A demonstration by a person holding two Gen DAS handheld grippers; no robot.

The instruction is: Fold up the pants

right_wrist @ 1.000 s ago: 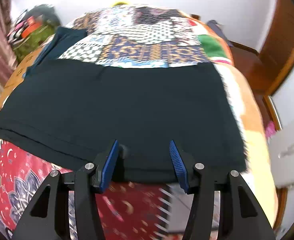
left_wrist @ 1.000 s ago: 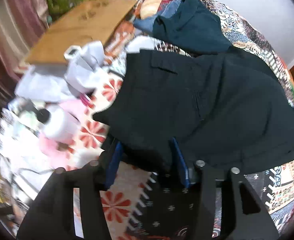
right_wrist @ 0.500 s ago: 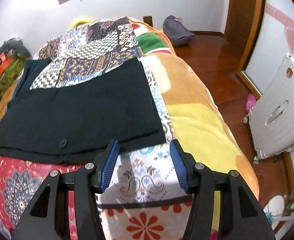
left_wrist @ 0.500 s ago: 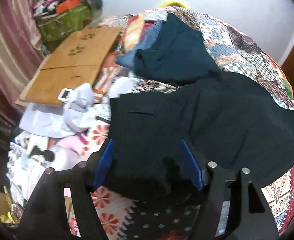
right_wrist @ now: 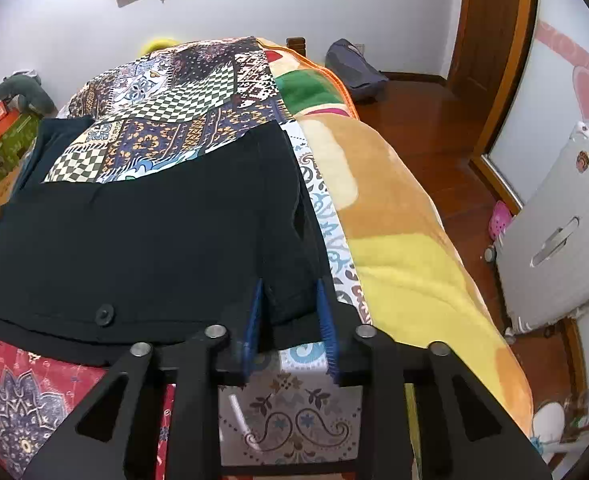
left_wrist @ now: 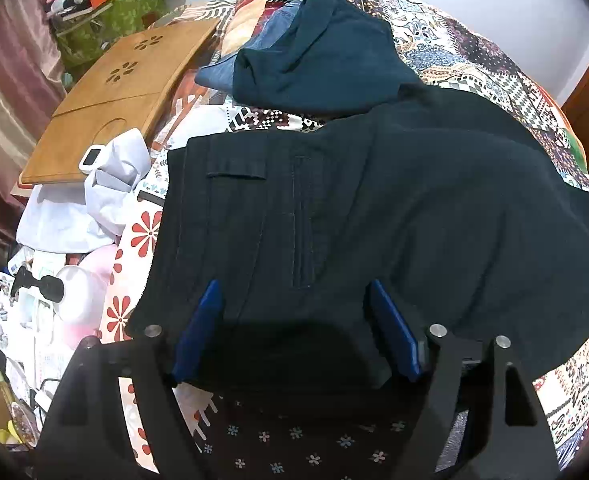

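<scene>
Black pants (left_wrist: 374, 220) lie spread across the patchwork bed cover (left_wrist: 474, 64), pocket flap and seams facing up. My left gripper (left_wrist: 294, 316) hovers over their near edge. Its jaws are opening wide, the cloth lies between the blue pads (left_wrist: 394, 332), and neither pad presses on it. In the right wrist view the pants (right_wrist: 154, 240) show a button (right_wrist: 104, 314) near the front edge. My right gripper (right_wrist: 290, 316) is at their right front corner. Its jaws are closing, and the bunched corner fills the narrow gap between the pads.
A teal garment (left_wrist: 326, 60) and a wooden lap tray (left_wrist: 114, 92) lie beyond the pants. White clothes (left_wrist: 106, 184) and a pink-white bottle (left_wrist: 78, 300) sit to the left. To the right are the orange-yellow blanket (right_wrist: 406, 240), a white suitcase (right_wrist: 554, 232) and a dark bag (right_wrist: 354, 68) on the floor.
The left jaws have spread wider as that gripper slid along the pants' near edge. The right gripper moved to the pants' right corner and its jaws narrowed onto the cloth.
</scene>
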